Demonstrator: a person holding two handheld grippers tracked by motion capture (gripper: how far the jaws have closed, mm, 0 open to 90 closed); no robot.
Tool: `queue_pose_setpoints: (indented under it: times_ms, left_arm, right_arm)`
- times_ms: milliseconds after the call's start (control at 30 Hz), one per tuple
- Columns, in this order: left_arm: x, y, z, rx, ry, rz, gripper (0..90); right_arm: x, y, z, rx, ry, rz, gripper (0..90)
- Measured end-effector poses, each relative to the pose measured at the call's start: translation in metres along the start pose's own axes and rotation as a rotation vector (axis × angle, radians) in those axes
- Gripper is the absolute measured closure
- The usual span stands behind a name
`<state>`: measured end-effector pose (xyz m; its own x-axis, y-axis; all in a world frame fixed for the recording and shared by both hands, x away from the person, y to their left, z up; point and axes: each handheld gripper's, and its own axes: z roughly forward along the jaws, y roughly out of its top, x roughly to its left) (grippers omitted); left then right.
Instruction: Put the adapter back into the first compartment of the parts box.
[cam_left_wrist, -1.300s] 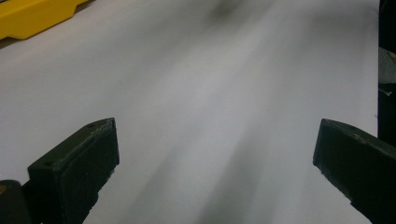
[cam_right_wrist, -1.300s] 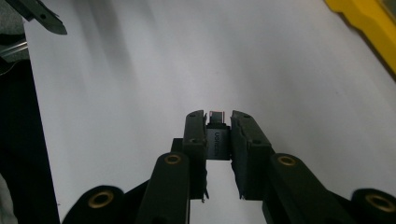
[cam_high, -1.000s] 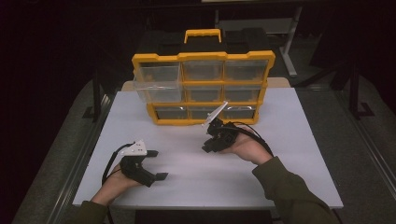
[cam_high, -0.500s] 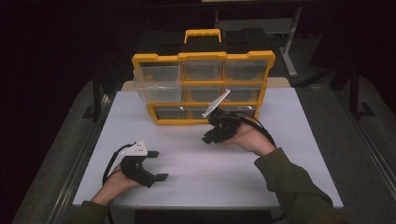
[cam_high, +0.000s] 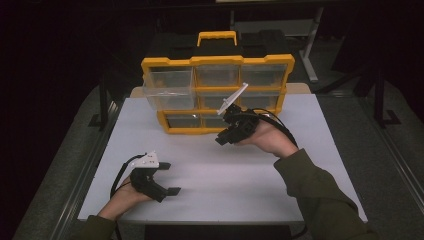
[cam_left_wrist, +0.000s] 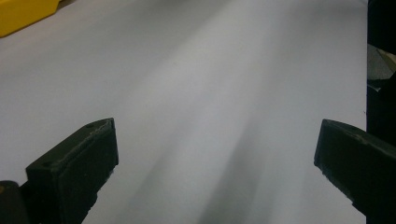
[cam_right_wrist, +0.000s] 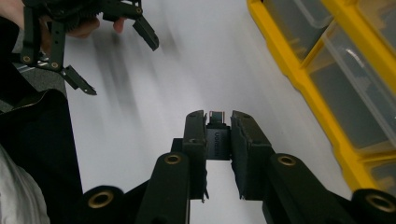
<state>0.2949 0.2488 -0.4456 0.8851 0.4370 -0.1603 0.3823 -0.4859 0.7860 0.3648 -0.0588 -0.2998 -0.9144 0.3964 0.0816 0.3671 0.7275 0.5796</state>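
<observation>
The right claw (cam_right_wrist: 218, 140) pinches a small dark block (cam_right_wrist: 217, 138) upright between narrow jaws, yellow drawer organizer (cam_high: 217, 95) just beyond it with one drawer (cam_high: 168, 89) pulled out, likely its destination, while the left claw (cam_high: 167, 177) rests wide-open and empty on the bench (cam_high: 240, 175).

Small black block (cam_right_wrist: 217, 137) pinched upright between gripper fingers (cam_right_wrist: 195, 140).

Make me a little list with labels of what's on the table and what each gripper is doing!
Table: white top
Box: yellow drawer organizer at the far side, one clear drawer at its upper left pulled out
Left gripper: open, holding nothing, low over the near left of the table
Right gripper: shut on a small dark part, raised in front of the organizer
Part details: too small to identify
</observation>
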Motion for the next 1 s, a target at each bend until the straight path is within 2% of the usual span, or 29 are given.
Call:
queue_pose_setpoints:
  times_ms: [667, 1000]
  left_arm:
    - [0.0, 0.0, 0.001, 0.004, -0.007, -0.005, 0.0]
    - [0.0, 0.0, 0.001, 0.006, -0.007, -0.005, 0.0]
  right_arm:
    - [-0.014, 0.036, -0.043, -0.049, -0.011, -0.008, 75.4]
    - [-0.02, 0.057, -0.061, -0.073, -0.005, -0.027, 75.4]
